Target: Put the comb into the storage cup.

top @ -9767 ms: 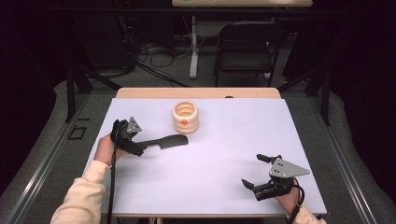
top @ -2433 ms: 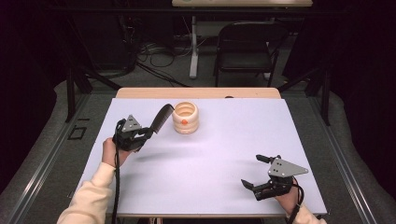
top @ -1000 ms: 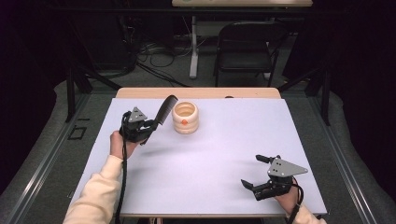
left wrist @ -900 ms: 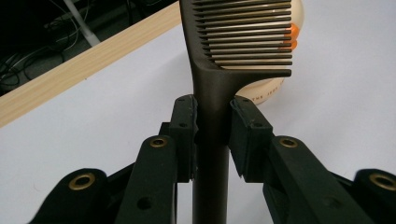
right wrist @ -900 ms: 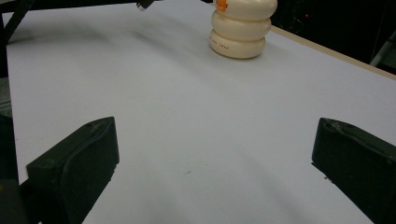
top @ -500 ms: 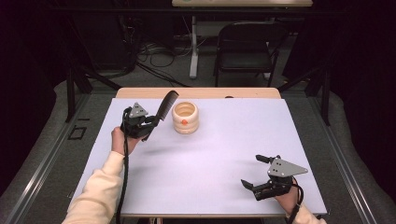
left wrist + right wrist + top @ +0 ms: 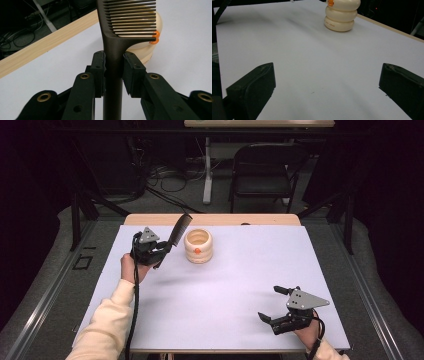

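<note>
Black toothed comb (image 7: 117, 37) clamped in left gripper (image 7: 113, 72); right gripper (image 7: 324, 82) gapes; ribbed cream holder (image 7: 198, 246).

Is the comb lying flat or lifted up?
Lifted. The left gripper clamps the comb by its handle, teeth end raised beside the cream holder, off the table.

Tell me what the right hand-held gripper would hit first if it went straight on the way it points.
Probably nothing soon: the right hand-held gripper, jaws open and empty, faces bare white table. The cream ribbed holder stands far ahead, slightly off-centre; depth is unclear.
</note>
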A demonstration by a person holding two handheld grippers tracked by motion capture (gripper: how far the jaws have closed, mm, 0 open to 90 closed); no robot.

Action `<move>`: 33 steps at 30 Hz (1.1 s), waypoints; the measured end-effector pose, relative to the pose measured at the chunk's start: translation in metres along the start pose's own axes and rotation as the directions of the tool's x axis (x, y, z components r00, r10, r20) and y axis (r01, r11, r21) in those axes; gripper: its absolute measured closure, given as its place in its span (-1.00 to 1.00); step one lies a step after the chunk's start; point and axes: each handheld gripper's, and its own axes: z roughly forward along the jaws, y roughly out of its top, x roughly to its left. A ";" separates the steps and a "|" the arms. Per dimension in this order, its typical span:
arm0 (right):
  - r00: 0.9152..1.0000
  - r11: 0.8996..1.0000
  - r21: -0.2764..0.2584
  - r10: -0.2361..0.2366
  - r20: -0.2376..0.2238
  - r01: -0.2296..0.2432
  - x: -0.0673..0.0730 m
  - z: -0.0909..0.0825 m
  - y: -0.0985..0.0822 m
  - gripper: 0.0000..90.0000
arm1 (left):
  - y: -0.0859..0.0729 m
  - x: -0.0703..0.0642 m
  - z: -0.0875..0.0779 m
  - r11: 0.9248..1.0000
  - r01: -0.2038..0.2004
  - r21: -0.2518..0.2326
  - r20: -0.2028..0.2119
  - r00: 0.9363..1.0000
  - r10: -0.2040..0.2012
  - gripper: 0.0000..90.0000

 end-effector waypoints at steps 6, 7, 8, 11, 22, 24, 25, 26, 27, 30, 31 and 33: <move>1.000 1.000 0.003 0.003 0.001 -0.003 0.000 0.000 0.000 -1.00 | 0.006 0.001 -0.001 1.000 0.016 -0.018 -0.004 1.000 -0.016 0.61; 1.000 1.000 0.003 0.003 0.001 -0.003 0.000 0.000 0.000 -1.00 | 0.007 0.002 -0.001 1.000 0.017 -0.023 -0.006 1.000 -0.018 0.61; 1.000 1.000 0.003 0.003 0.001 -0.003 0.000 0.000 0.000 -1.00 | 0.007 0.002 -0.001 1.000 0.017 -0.023 -0.006 1.000 -0.018 0.61; 1.000 1.000 -0.001 0.004 0.001 -0.004 0.000 0.001 0.000 -1.00 | 0.009 0.003 0.000 0.999 0.023 -0.028 -0.007 1.000 -0.023 0.61; 1.000 1.000 0.001 0.007 0.002 -0.007 -0.001 0.001 -0.001 -1.00 | 0.015 0.005 -0.001 0.998 0.042 -0.054 -0.010 0.999 -0.043 0.61; 1.000 1.000 0.001 0.008 0.002 -0.008 -0.001 0.001 -0.001 -1.00 | 0.016 0.005 0.000 0.997 0.048 -0.059 -0.009 0.999 -0.048 0.61; 1.000 1.000 -0.001 0.006 0.003 -0.006 -0.001 0.001 -0.001 -1.00 | 0.017 0.006 0.000 0.997 0.049 -0.061 -0.010 0.999 -0.050 0.61; 1.000 1.000 -0.001 0.006 0.003 -0.006 -0.001 0.001 -0.001 -1.00 | 0.018 0.006 0.000 0.997 0.050 -0.066 -0.012 0.999 -0.051 0.61; 1.000 1.000 -0.005 0.007 0.002 -0.007 -0.001 0.001 -0.001 -1.00 | 0.018 0.006 0.001 0.996 0.054 -0.071 -0.011 0.998 -0.055 0.61; 1.000 1.000 -0.004 0.007 0.002 -0.007 -0.001 0.001 -0.001 -1.00 | 0.021 0.006 0.001 0.995 0.055 -0.080 -0.014 0.998 -0.056 0.61; 1.000 1.000 -0.004 0.007 0.001 -0.007 -0.001 0.001 -0.001 -1.00 | 0.022 0.005 0.002 0.995 0.055 -0.081 -0.014 0.998 -0.056 0.61; 1.000 1.000 -0.002 0.007 0.002 -0.007 -0.001 0.001 -0.001 -1.00 | 0.023 0.005 0.002 0.994 0.056 -0.089 -0.013 0.998 -0.058 0.61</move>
